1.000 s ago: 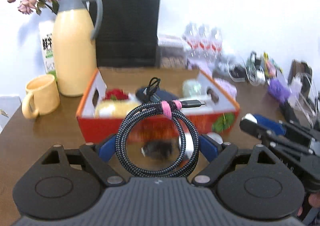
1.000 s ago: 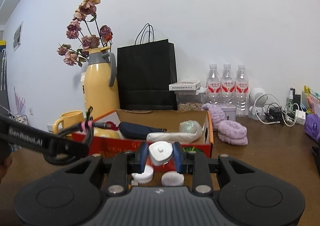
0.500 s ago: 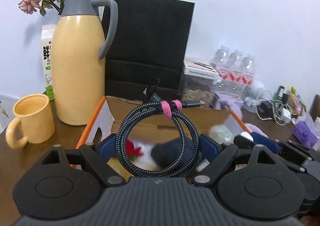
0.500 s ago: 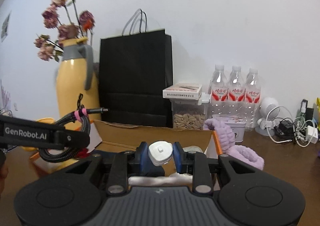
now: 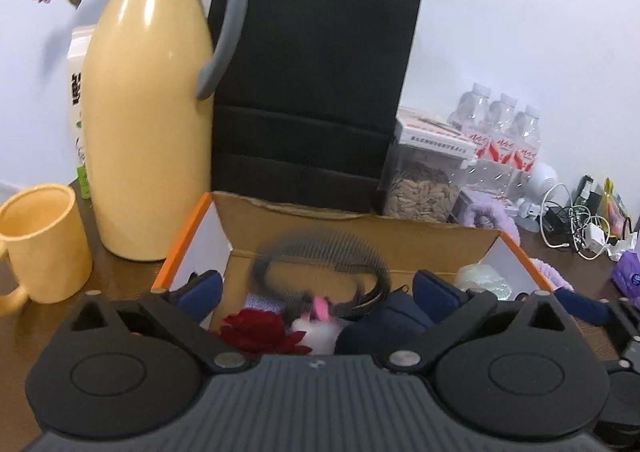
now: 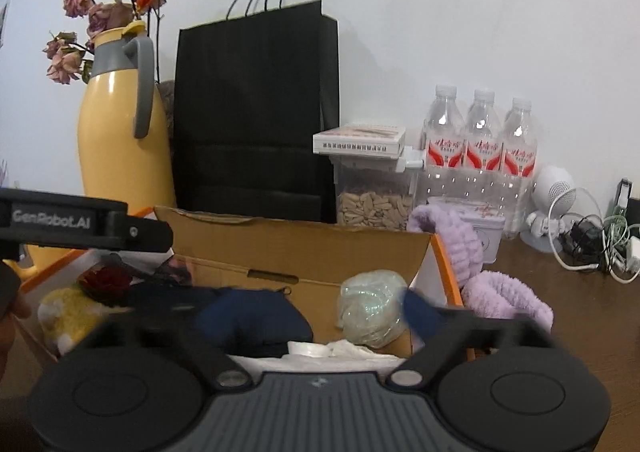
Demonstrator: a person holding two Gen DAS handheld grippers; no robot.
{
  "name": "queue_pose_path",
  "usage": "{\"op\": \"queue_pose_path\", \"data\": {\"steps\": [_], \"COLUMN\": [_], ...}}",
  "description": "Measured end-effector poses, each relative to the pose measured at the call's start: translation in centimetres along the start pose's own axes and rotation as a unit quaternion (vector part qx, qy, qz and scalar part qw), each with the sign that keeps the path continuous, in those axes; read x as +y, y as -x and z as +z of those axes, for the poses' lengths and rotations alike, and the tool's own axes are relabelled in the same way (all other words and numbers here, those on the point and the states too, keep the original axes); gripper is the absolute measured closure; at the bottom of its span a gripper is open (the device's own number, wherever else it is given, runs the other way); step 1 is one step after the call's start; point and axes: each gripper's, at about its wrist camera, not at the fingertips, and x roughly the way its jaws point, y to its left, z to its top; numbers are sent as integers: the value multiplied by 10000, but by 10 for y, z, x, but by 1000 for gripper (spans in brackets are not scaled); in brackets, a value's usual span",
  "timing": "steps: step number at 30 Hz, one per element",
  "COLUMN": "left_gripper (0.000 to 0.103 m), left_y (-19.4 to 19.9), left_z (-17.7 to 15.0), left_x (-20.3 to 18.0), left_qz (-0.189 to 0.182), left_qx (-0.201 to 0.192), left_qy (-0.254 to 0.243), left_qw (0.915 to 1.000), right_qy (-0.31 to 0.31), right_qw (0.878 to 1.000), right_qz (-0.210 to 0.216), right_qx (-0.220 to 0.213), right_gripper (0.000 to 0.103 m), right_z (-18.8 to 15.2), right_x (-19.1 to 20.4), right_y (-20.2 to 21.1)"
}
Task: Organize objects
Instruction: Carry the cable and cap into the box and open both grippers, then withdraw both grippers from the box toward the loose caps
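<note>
Now our left gripper (image 5: pixel 316 288) has just been opening above the cardboard box (image 5: pixel 360 228); the light, floppy coiled cable (image 5: pixel 320 268) drops free; regrip its pink strap.

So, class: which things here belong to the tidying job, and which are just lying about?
Part of the job:
- box
- cable, blurred, between the left gripper's open jaws, which have just been opening
- white cap, in the box below the right gripper, whose jaws have just been opening

Lying about:
- jug
- mug
- black bag
- bottles
</note>
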Motion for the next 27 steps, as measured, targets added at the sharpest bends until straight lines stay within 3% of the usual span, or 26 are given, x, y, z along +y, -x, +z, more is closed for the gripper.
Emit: {"op": "queue_pose_path", "data": {"steps": [14,27], "left_gripper": [0,0], "left_y": [25,96], "left_z": [-6,-43], "left_x": [5,21], "left_qz": [60,61], "left_qx": [-250,-413], "left_qy": [3,-195], "left_qw": [9997,9989], "right_qy": [257,371], "right_qw": [9995,9989], "right_qz": [-129,-266], "right_qx": [-105,-85], "right_gripper": [1,1], "right_z": [-2,-33], "right_x": [14,31], "right_y": [20,81]}}
